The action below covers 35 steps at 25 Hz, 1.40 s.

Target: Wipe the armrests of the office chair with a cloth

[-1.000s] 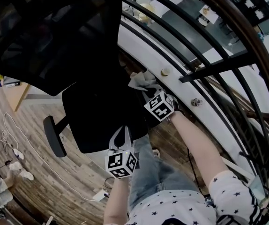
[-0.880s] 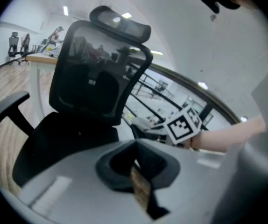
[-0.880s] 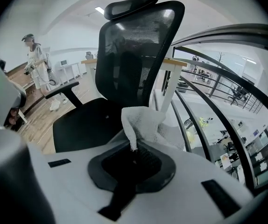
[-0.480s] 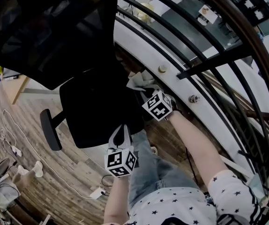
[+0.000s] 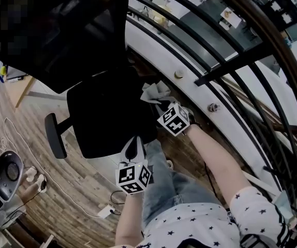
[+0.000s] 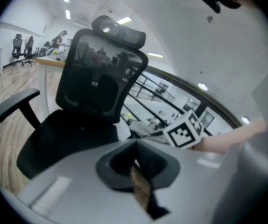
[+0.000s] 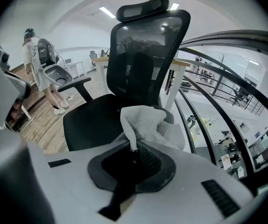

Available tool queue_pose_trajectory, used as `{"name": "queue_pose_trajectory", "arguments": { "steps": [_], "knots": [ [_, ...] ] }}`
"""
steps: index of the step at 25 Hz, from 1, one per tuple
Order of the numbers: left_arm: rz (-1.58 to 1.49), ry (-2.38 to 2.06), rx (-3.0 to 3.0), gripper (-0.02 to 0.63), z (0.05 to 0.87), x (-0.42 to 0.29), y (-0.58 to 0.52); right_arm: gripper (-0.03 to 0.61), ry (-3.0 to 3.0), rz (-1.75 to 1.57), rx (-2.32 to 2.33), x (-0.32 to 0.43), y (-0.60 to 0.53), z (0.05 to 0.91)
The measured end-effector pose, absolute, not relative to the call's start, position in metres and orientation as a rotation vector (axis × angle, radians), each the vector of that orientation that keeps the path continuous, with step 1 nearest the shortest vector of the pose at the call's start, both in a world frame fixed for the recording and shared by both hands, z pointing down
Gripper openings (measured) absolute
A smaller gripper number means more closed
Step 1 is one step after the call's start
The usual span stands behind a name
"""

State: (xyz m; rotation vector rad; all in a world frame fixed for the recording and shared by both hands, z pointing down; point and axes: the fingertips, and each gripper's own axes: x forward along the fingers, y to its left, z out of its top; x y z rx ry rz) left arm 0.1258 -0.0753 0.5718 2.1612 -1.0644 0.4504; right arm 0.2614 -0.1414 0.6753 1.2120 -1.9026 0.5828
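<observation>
The black office chair has its seat [image 5: 104, 119] in the middle of the head view, with its mesh back [image 5: 60, 30] above. Its left armrest [image 5: 54, 136] sticks out at the left. At the seat's right side my right gripper [image 5: 163, 105] is shut on a white cloth [image 5: 155, 92]; whatever lies beneath the cloth is hidden. In the right gripper view the cloth [image 7: 145, 121] bunches up from the right gripper [image 7: 135, 148]. My left gripper [image 5: 134, 144] hovers at the seat's front edge, shut and holding nothing; the left gripper [image 6: 135, 161] looks toward the armrest [image 6: 16, 101].
A curved black railing [image 5: 216, 71] on a white ledge runs close along the chair's right. A person [image 7: 35, 64] carrying a grey chair [image 5: 6, 172] stands at the left. Cables [image 5: 14, 138] and a power strip [image 5: 107, 211] lie on the wooden floor.
The grey chair carried by a person has come into view at the lower left. Both grippers and the cloth stay almost where they were.
</observation>
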Motion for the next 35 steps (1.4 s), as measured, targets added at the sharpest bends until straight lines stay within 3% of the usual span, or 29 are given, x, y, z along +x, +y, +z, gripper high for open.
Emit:
{"name": "queue_pose_trajectory", "arguments": {
  "steps": [35],
  "knots": [
    [0.433,-1.091,2.186,0.007,0.552,0.108,-0.002,0.028,-1.909,0.575,1.154,0.233,-0.047,0.674]
  ]
}}
